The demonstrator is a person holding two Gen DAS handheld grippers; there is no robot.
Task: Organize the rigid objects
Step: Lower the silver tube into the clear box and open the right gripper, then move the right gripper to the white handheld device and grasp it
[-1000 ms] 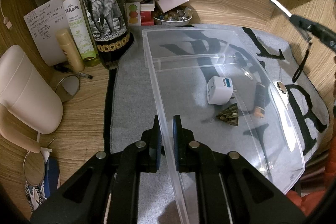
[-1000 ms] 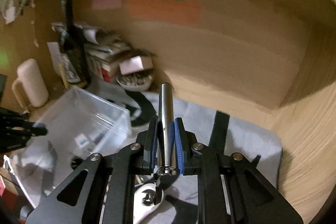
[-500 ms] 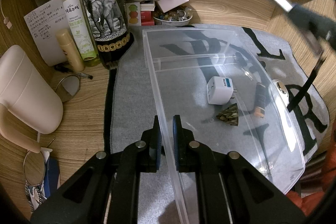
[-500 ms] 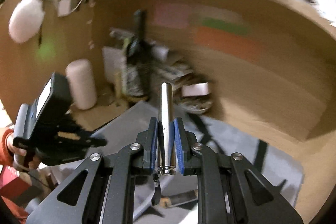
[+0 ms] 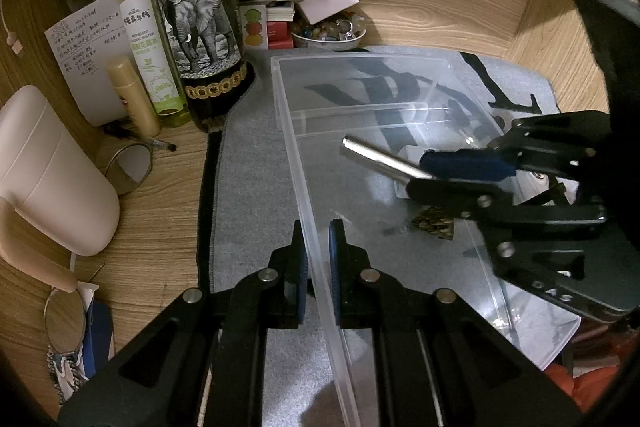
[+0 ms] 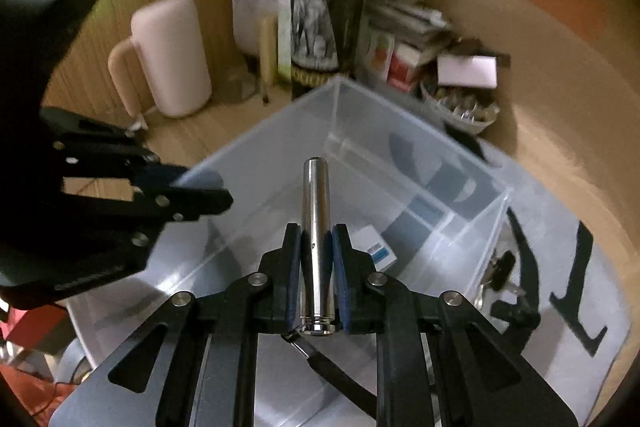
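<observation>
Over the clear plastic bin (image 6: 404, 163) we hold the silver metal cylinder (image 6: 316, 247) in our right gripper (image 6: 316, 259), its blue pads clamped on the cylinder's sides with the rounded tip pointing forward and a dark strap (image 6: 332, 371) hanging from its rear end. From the left wrist view, the same cylinder (image 5: 376, 157) sticks out of the right gripper (image 5: 452, 173) above the bin's larger compartment, aimed toward the bin's left wall.

Our left gripper (image 5: 318, 267) is closed on the near part of the bin's (image 5: 292, 131) left wall, one pad outside and one inside the plastic. In the right wrist view the left gripper (image 6: 188, 183) shows at the bin's corner.

Inside the bin lie a white plug adapter (image 6: 376, 247) with a blue label and a small patterned triangular piece (image 5: 436, 223); the adapter is mostly hidden behind the right gripper in the left view. A divider wall crosses the bin toward its far end.

The bin sits on a grey mat (image 5: 248, 163) with black lettering, spread on the wooden tabletop (image 5: 160, 211). Beyond the mat stand a dark wine bottle (image 5: 196, 19) with an elephant label, a green spray bottle (image 5: 148, 39), a small beige tube (image 5: 134, 95), a bowl of trinkets (image 5: 332, 33) and a pale pink mug (image 5: 52, 171). Keys (image 6: 500, 267) rest on the mat just outside the bin's right wall.
</observation>
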